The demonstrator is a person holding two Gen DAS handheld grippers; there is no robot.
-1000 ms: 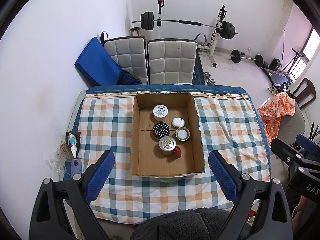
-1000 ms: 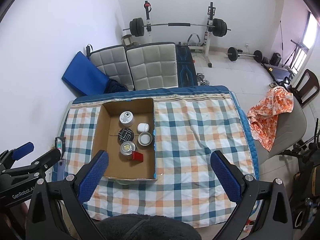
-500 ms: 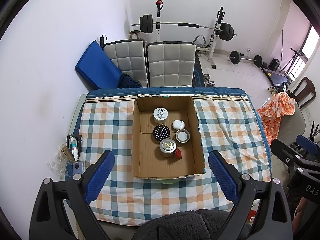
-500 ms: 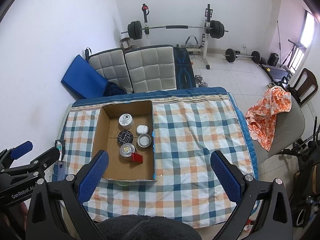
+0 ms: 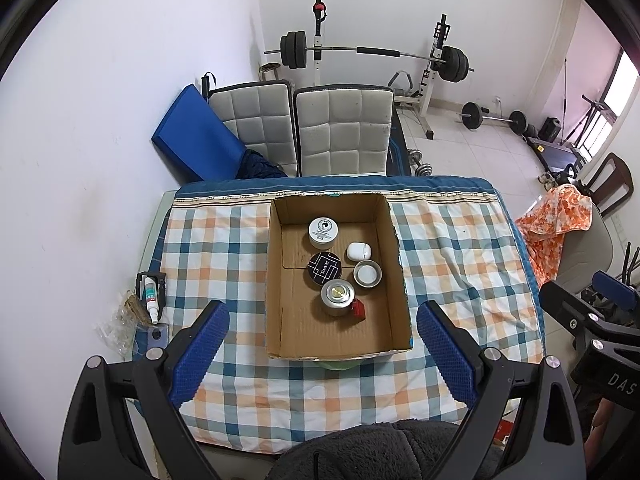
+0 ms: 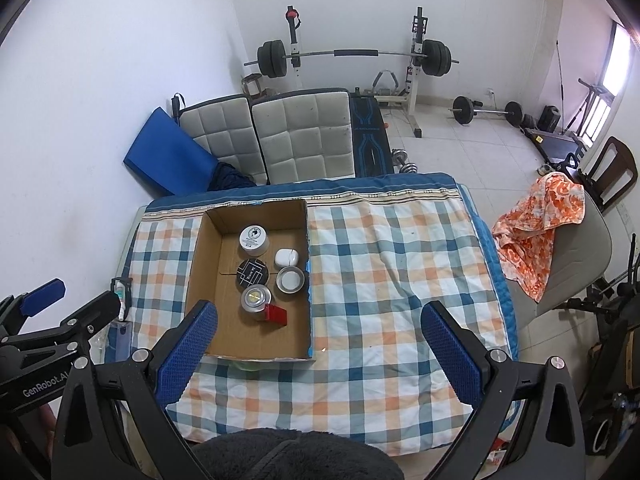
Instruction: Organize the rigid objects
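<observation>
The left gripper (image 5: 322,354) and the right gripper (image 6: 318,350) both hang high above the table (image 5: 460,264), jaws wide open and empty. The box (image 5: 276,280) stands on the checked cloth (image 6: 380,272). Inside it, near together, are a white jar (image 5: 323,232), a black tin (image 5: 324,268), a small white case (image 5: 358,251), a metal tin (image 5: 367,274), a silver tin (image 5: 338,299) and a red piece (image 5: 358,309) touching it.
</observation>
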